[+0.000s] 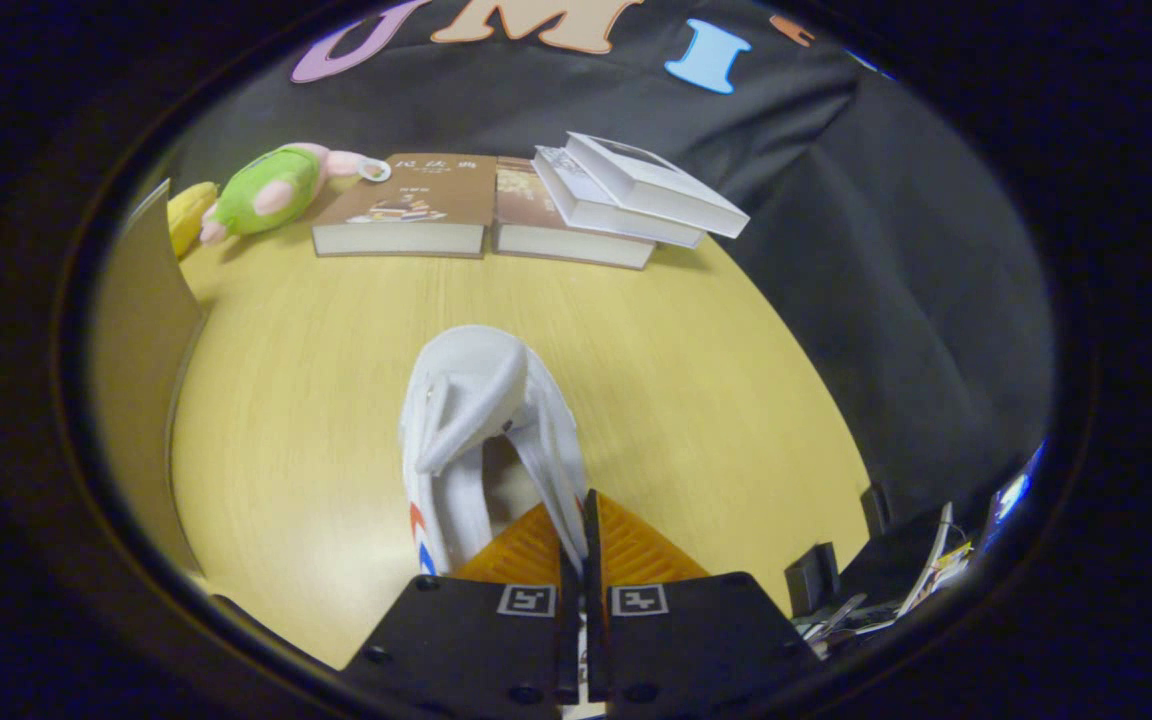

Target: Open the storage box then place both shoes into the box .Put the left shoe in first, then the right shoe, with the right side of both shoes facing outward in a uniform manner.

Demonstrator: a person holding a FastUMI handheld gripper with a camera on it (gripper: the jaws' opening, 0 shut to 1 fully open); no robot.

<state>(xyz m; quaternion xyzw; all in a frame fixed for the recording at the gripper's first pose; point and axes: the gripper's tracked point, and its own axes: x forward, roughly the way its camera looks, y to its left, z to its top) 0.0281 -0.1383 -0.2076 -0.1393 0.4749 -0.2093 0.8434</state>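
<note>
Tongs (576,520) first: we see the two orange fingers (526,550) drawn almost together, pinching the thin right-hand collar wall of a white shoe (481,420), one finger inside the opening and the other outside it. So we are holding the shoe by its rim. It reaches away from us, toe toward the far side, with red and blue marks low on its left flank. Whether it is lifted or resting on the surface (696,380) we cannot tell, nor can we say which shoe of the pair it is.

We judge this to be the carrying step. To do it well, we should keep the grip firm, since a soft fabric edge can slip or fold, and keep the shoe level so the toe does not droop. Before lowering it, we should check which side faces outward. A tan panel (136,330) stands at the left and may be part of the storage box, though we cannot confirm that.

Pale wood grain covers the surface. Along its far edge lie two brown books (406,205), with two white books (636,190) stacked askew on the right one. A green plush toy (271,190) rests at the far left, beside something yellow (191,210). Black cloth backs the booth, and cables and dark equipment (876,580) sit at the near right.
</note>
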